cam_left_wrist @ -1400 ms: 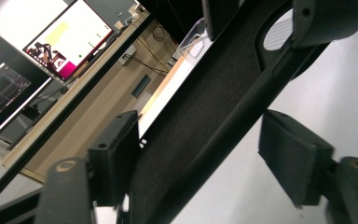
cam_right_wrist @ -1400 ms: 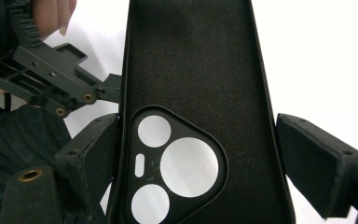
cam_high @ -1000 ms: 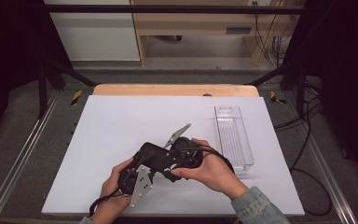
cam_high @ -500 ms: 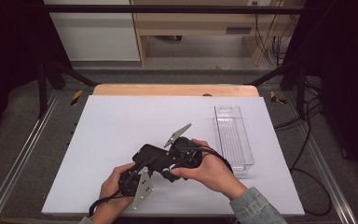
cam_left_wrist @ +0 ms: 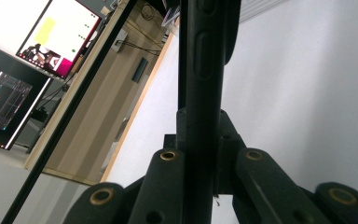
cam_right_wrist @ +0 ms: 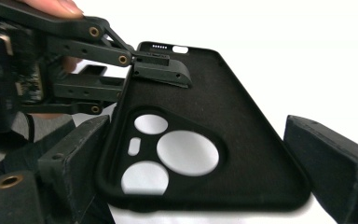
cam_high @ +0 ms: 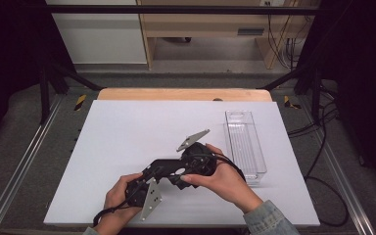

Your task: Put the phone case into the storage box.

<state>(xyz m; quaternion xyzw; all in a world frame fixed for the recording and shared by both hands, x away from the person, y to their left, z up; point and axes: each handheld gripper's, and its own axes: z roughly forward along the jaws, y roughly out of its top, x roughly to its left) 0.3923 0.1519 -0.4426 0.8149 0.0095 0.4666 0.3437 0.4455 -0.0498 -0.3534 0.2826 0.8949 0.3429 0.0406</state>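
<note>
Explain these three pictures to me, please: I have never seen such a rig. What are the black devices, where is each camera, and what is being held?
A person sits at a white table and works two hand-held tools, each with two black jaws. The high view looks down from above. There the left gripper and the right gripper meet near the front edge. A clear plastic tray lies to the right.

The other two pictures come from cameras riding on the tools. The right gripper view shows a black phone case with round camera holes. The right gripper's own jaws stand on either side of it, the right one clearly apart from it. The left gripper's jaws have just been closing and now clamp the case's edge, seen edge-on in the left gripper view.
</note>
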